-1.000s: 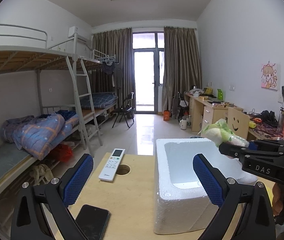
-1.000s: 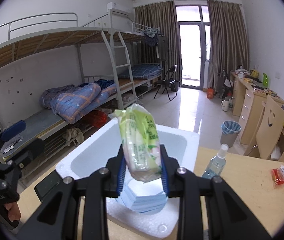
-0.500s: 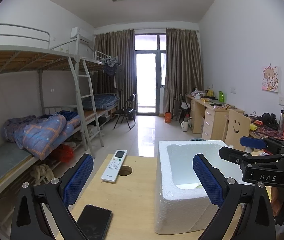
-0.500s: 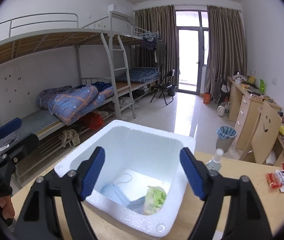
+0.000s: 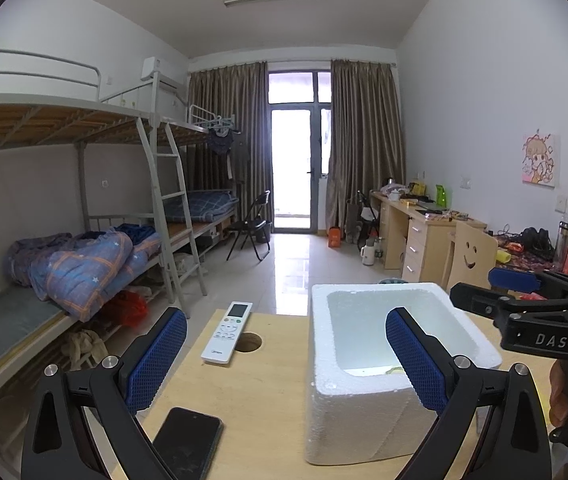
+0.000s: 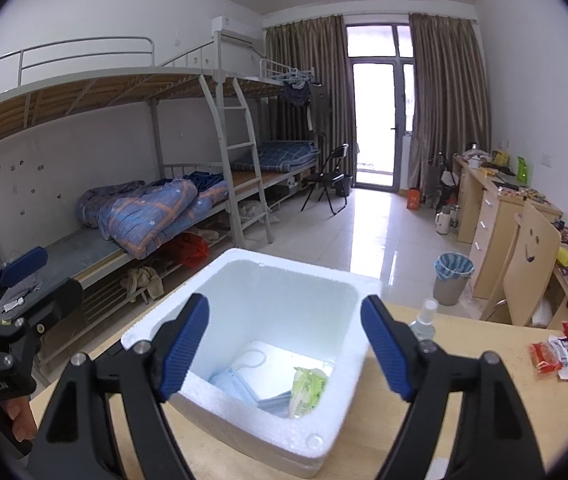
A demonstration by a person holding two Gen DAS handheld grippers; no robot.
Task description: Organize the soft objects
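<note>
While the green pack [image 6: 308, 386] and masks [image 6: 240, 382] lie in the foam box [image 6: 244, 428], both hand-held grippers (right [image 6: 284, 346], left [image 5: 285, 354]) gape empty; red packets [image 6: 563, 350] wait on the worktop [image 6: 483, 380].

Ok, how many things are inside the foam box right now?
2 visible in the foam box: a green tissue pack leaning at its near right, and blue face masks on the floor at near left. The near wall may hide more.

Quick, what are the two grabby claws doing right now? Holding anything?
Left gripper: open, holding nothing.
Right gripper: jaws have just opened, nothing between them; the green tissue pack lies in the foam box.
</note>
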